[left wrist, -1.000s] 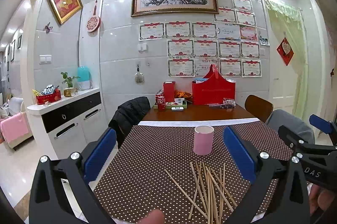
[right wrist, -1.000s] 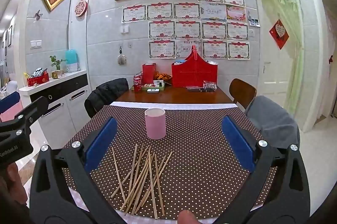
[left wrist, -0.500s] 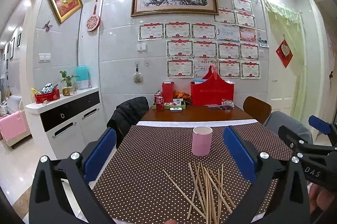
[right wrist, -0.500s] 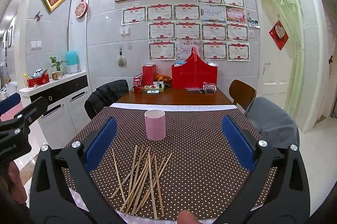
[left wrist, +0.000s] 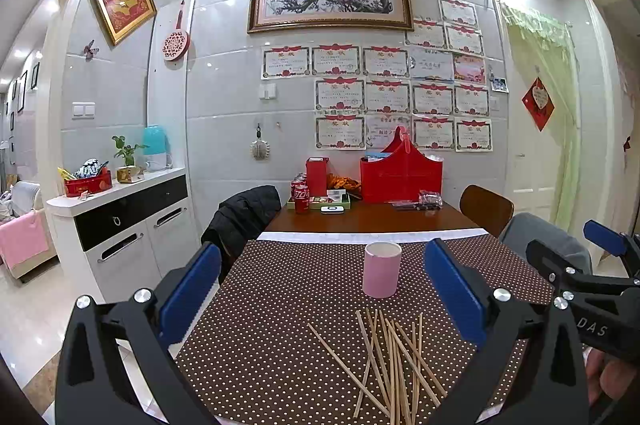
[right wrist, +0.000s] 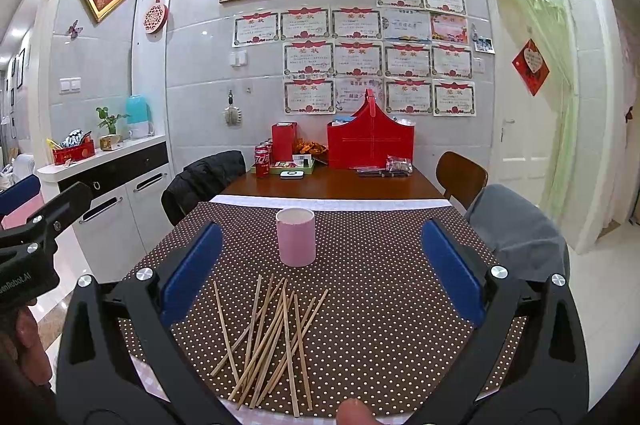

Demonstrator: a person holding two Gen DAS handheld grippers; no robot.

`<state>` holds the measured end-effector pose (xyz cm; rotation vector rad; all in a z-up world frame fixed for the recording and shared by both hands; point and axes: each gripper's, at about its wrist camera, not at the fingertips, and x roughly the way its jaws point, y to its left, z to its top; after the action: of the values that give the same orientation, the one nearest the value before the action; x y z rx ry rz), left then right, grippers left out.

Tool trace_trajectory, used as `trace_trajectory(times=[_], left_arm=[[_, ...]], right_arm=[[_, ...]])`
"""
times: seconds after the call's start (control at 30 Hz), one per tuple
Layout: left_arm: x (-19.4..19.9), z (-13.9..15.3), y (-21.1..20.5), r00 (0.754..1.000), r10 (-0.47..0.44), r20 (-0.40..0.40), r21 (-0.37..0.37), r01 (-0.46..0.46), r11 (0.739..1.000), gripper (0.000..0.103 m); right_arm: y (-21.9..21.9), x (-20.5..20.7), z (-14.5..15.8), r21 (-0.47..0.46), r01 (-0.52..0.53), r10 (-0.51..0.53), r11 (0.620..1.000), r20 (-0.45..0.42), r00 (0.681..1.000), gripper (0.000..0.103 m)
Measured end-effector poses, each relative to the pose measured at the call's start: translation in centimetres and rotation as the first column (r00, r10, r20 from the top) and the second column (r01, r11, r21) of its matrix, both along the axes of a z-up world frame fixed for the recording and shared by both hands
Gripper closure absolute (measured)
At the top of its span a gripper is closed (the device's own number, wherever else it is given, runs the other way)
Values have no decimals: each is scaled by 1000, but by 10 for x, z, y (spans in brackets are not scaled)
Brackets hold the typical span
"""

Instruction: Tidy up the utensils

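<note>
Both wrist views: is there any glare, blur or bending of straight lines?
Left wrist view: ceiling lights glare white, door frames bow outward, chopsticks stay sharp. Right wrist view: same barrel bending at the edges, tile wall shows reflections, pink cup is in focus.

Two wrist fisheyes, both facing the far wall across the desk (left wrist: 280,305).

Each looks forward and slightly down from above the near edge, along its own hand-held gripper. The left view sits further left, so the chopsticks (left wrist: 394,361) and pink cup (left wrist: 382,270) fall right of centre; the right view centres them. Both share these, the dotted cloth and the wall.
</note>
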<state>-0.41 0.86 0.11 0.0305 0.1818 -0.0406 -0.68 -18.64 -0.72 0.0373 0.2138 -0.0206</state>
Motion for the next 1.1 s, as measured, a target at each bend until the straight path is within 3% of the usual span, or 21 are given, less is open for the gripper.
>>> trace_trajectory(times=[1.1], left_arm=[[15, -8, -2, 999, -13, -41, 1, 13, 1000, 4]], right_arm=[[-8, 14, -22, 15, -10, 10, 1000, -24, 1000, 5]])
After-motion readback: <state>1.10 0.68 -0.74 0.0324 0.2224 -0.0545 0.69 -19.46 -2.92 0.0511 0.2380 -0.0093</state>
